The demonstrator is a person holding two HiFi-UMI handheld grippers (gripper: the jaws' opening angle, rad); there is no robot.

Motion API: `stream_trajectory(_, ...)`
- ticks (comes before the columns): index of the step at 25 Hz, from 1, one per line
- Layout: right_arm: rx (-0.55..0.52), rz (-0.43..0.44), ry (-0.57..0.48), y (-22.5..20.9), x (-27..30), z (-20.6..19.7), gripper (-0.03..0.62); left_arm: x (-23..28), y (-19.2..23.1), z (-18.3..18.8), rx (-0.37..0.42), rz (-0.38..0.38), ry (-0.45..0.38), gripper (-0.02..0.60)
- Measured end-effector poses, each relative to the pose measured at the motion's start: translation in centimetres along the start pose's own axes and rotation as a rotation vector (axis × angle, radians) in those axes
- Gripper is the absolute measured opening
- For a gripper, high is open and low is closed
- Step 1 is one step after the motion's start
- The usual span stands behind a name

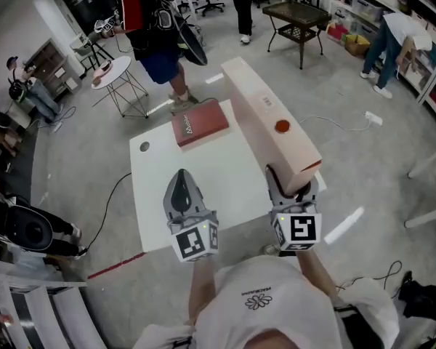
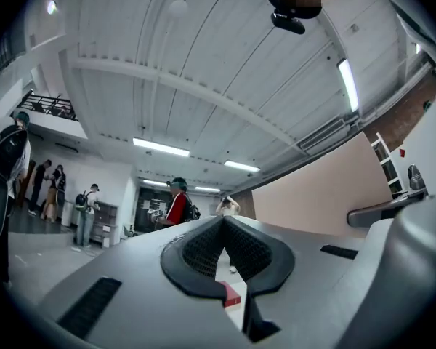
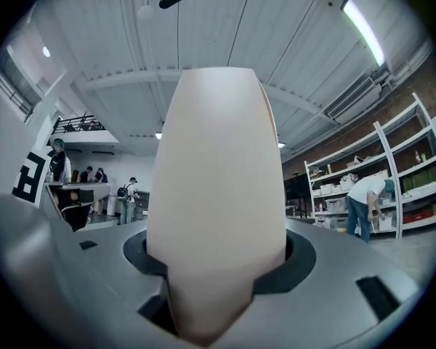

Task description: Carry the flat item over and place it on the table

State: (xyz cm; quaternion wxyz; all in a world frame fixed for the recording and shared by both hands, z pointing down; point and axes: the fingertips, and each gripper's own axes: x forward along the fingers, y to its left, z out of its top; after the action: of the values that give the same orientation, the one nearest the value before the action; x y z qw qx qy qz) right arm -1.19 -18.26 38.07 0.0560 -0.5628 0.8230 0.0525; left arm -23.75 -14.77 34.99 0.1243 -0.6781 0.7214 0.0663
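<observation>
So the right claw [image 1: 292, 186] is clamped on the near end of a long flat pinkish box [image 1: 269, 118]. The box sticks straight out ahead of the claw, running along the right edge of the white table [image 1: 225, 173]. I can't tell if it's touching the tabletop. The left claw [image 1: 180, 177] is just off to the left, jaws pinched together with nothing in them. A red book [image 1: 199, 122] lies on the table out ahead of it.

The long box [image 1: 270, 118] in my right tool [image 1: 293, 189] hides the tabletop's [image 1: 211, 173] right edge; its label [image 1: 267, 102] and the print on the red book [image 1: 200, 124] at the far edge are too small to read.
</observation>
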Motion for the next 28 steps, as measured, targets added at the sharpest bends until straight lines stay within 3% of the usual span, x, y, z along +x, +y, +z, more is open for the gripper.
stream_trajectory(5, 0.003, -0.055, 0.029, -0.9, -0.9, -1.1, 0.284, 0.0, -0.2, -0.8, -0.011, -0.011, 0.022, 0.015)
stream_trajectory(19, 0.024, -0.073, 0.025, -3.5, 0.3, -1.4, 0.284, 1.4, -1.4, -1.0, 0.000, -0.006, 0.028, 0.015)
stream_trajectory(24, -0.095, -0.039, 0.009, -3.3, 1.2, -0.7, 0.284, 1.6, -1.5, -1.1, 0.008, 0.000, 0.028, 0.015)
stream_trajectory(28, -0.339, 0.012, -0.008, -3.0, 2.4, 0.5, 0.284, 2.0, -1.3, -0.9, 0.012, 0.013, 0.027, 0.017)
